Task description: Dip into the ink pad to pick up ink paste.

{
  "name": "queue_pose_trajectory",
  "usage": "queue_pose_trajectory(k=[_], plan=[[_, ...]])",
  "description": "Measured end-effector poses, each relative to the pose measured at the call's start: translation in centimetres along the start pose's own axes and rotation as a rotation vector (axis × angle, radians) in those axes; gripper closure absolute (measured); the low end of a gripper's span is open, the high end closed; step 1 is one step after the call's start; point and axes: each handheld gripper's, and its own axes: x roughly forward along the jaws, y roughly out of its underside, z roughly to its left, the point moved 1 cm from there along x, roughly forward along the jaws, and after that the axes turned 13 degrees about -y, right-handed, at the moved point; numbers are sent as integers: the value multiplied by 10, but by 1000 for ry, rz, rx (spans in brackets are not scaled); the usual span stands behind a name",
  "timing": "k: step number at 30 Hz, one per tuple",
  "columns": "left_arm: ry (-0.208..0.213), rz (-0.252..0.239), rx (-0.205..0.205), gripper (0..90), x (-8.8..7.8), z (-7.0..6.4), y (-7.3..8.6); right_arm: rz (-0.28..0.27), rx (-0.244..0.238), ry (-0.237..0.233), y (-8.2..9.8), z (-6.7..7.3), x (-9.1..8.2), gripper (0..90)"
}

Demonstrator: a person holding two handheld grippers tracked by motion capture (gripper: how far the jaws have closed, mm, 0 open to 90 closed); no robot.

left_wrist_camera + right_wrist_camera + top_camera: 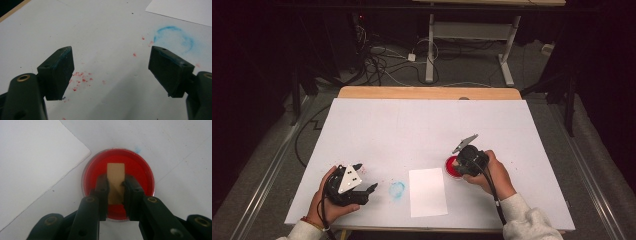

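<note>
A round red ink dish (450, 168) (141, 171) lies on the white table cover, right of centre. My right gripper (459, 166) (116, 183) points down over it, shut on a small tan wooden block (115, 172) that stands upright above the red surface. Whether the block touches the ink I cannot tell. My left gripper (366, 177) (111, 51) hovers low at the near left, open, nothing between its fingers. A faint blue ring smudge (397, 189) (165, 28) marks the cover just to its right.
A white sheet of paper (427, 192) (32, 162) (185, 10) lies between the blue smudge and the red dish. Small red specks (81, 80) dot the cover under the left gripper. The table's wooden far edge (427, 92) shows beyond the cover; cables and a desk frame lie on the floor behind.
</note>
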Motion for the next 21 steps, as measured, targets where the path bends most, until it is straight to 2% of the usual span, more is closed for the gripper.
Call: queue_pose_trajectory(k=[2,4,8,13,17,21], plan=[[-1,-4,-2,198,-1,1,0,-18,12,-19,2,-2,-1,760],[-3,-5,-3,198,-1,1,0,-23,2,-23,2,-4,-1,760],[-4,-5,-8,198,-1,3,1,-21,-10,-18,2,-3,-2,760],[-3,-9,-13,198,0,3,0,-32,-3,-16,4,-4,-5,760],[-5,-6,-18,198,0,5,2,-74,3,-10,2,-5,-17,760],[-11,-2,-25,198,-1,6,2,-104,-17,6,1,-5,-27,760]])
